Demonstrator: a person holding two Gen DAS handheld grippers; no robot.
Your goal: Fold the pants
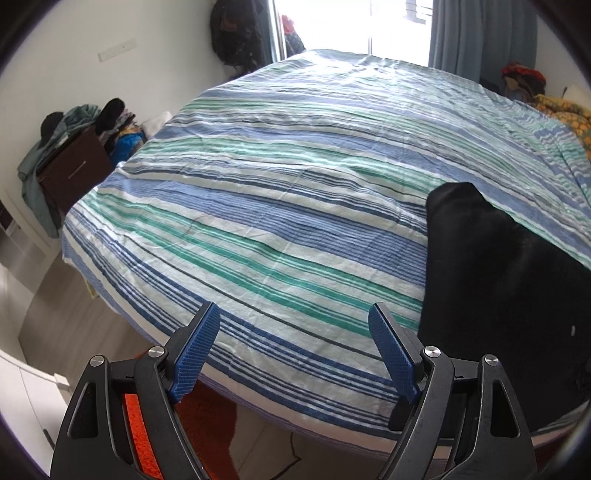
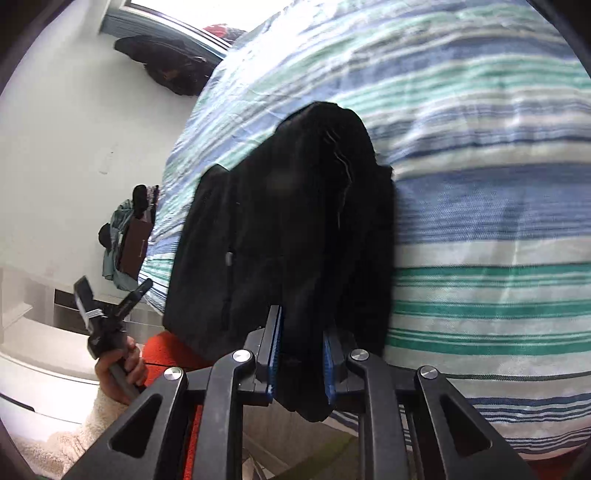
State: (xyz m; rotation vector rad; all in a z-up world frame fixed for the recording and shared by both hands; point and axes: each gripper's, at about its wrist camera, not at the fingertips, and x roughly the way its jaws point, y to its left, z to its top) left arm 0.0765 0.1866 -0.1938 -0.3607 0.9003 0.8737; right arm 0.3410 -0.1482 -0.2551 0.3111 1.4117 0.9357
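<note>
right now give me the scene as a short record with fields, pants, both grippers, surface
pants: black pants, bunched into a thick folded bundle, lying partly on the bed near its edge
right gripper: right gripper shut on the pants, blue pads pressing a fold of cloth
left gripper: left gripper open, nothing between its pads, held over the near edge of the bed, apart from the pants
surface: bed with a blue, green and white striped sheet
left hand: hand grips the left gripper's handle

We see daylight glare from the window (image 1: 399, 26) far beyond the gripper, fisheye bending at dark edges, right view slightly blurred.
</note>
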